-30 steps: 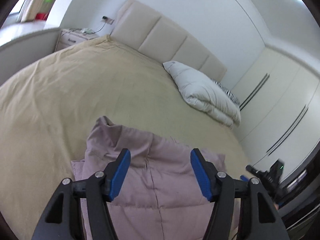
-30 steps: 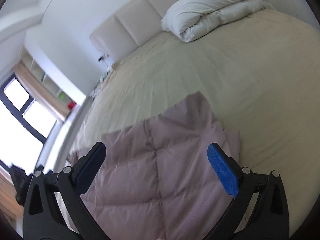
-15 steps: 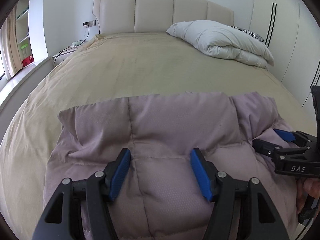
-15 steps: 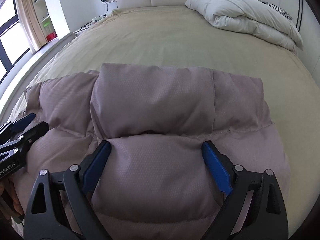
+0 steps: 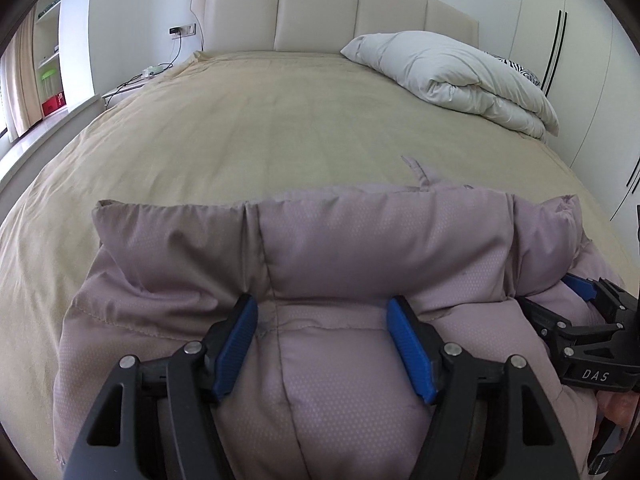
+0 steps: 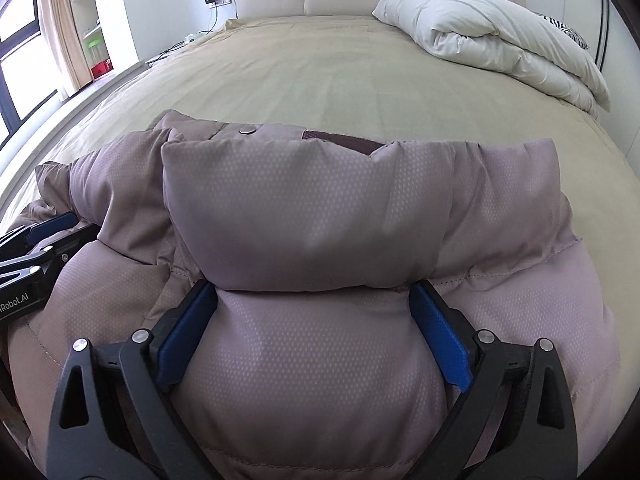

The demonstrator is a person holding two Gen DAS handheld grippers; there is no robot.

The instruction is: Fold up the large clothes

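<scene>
A puffy mauve quilted jacket lies folded on the near end of the beige bed; it fills the right wrist view too. My left gripper has its blue-padded jaws wide apart, with a padded fold of the jacket bulging between them. My right gripper stands the same way, jaws wide around a thick fold. The right gripper also shows at the right edge of the left wrist view, and the left gripper at the left edge of the right wrist view.
A folded white duvet lies at the bed's far right by the padded headboard. White wardrobes stand to the right. A nightstand with cables and a window ledge are to the left.
Both grippers have swung to face the headboard and come down onto the jacket. The jacket's far part now stands bunched up higher and closer in front of the jaws.
</scene>
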